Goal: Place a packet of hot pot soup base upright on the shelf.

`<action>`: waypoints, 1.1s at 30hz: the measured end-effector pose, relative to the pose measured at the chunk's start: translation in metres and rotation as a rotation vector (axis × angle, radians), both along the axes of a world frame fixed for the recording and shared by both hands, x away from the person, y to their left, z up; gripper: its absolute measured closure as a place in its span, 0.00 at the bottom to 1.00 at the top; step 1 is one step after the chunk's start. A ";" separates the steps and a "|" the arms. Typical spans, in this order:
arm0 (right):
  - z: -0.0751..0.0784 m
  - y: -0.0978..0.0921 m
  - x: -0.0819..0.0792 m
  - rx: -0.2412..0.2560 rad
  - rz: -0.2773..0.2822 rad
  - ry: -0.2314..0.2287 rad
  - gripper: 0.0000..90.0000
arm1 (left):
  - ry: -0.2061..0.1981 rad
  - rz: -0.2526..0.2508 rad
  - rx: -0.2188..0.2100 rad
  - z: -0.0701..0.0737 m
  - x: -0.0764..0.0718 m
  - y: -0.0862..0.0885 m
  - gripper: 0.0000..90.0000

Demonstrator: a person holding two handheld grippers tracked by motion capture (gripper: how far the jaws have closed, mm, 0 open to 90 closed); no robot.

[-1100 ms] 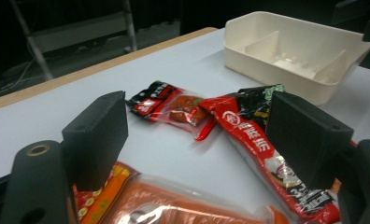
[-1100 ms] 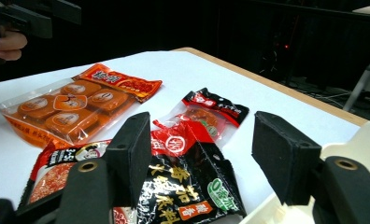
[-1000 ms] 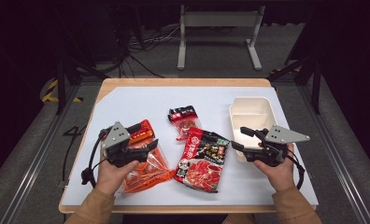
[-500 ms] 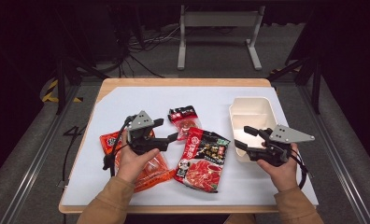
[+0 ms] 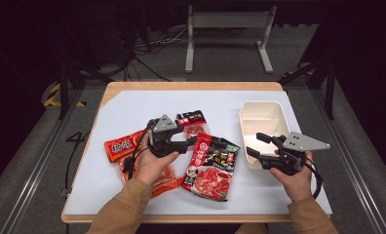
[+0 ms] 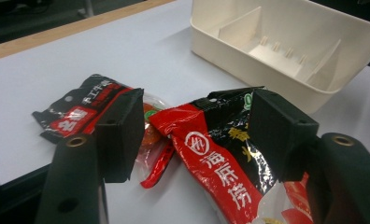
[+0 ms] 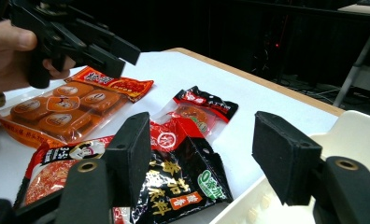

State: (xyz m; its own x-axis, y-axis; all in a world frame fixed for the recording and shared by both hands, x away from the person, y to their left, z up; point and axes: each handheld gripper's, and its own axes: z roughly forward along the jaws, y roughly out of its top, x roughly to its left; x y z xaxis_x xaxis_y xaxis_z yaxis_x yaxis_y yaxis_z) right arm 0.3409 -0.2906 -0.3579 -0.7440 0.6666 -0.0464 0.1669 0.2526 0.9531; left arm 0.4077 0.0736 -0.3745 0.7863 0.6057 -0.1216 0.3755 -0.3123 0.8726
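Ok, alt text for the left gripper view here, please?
The open left hand-held gripper straddles the top corner of a red-and-black glossy sauce packet lying on the white table. A smaller black-and-red clear-windowed snack pouch lies beside it, and a cream plastic divided bin sits beyond.

High view: fixed overhead, looking forward and down on whole table point(image 5: 132, 105).
Left gripper view: low, close, facing tray point(image 6: 342, 42).
Right gripper view: low, close, facing across the table.
Shared by all 3: black-red packet point(image 5: 211, 165) point(image 6: 220, 158) point(image 7: 183, 182).
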 end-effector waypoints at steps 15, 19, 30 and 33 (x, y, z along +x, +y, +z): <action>0.000 0.000 0.000 0.002 0.004 0.004 0.41 | 0.170 0.011 0.133 -0.031 0.022 -0.030 0.29; 0.000 0.001 0.000 -0.006 0.006 0.002 0.41 | 0.211 0.007 0.138 -0.037 0.027 -0.033 0.32; -0.002 0.003 0.000 -0.016 0.007 0.009 0.41 | 0.262 -0.018 0.178 -0.047 0.031 -0.042 0.36; -0.002 0.003 0.001 -0.016 0.009 0.010 0.41 | 0.278 -0.036 0.196 -0.050 0.031 -0.045 0.39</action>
State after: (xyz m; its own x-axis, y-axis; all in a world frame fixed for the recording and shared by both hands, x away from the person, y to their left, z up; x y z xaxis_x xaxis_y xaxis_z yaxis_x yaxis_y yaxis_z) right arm 0.3414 -0.2873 -0.3601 -0.7505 0.6590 -0.0495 0.1740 0.2693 0.9472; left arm 0.4390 0.0283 -0.4240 0.7608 0.6110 -0.2189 0.5765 -0.4812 0.6604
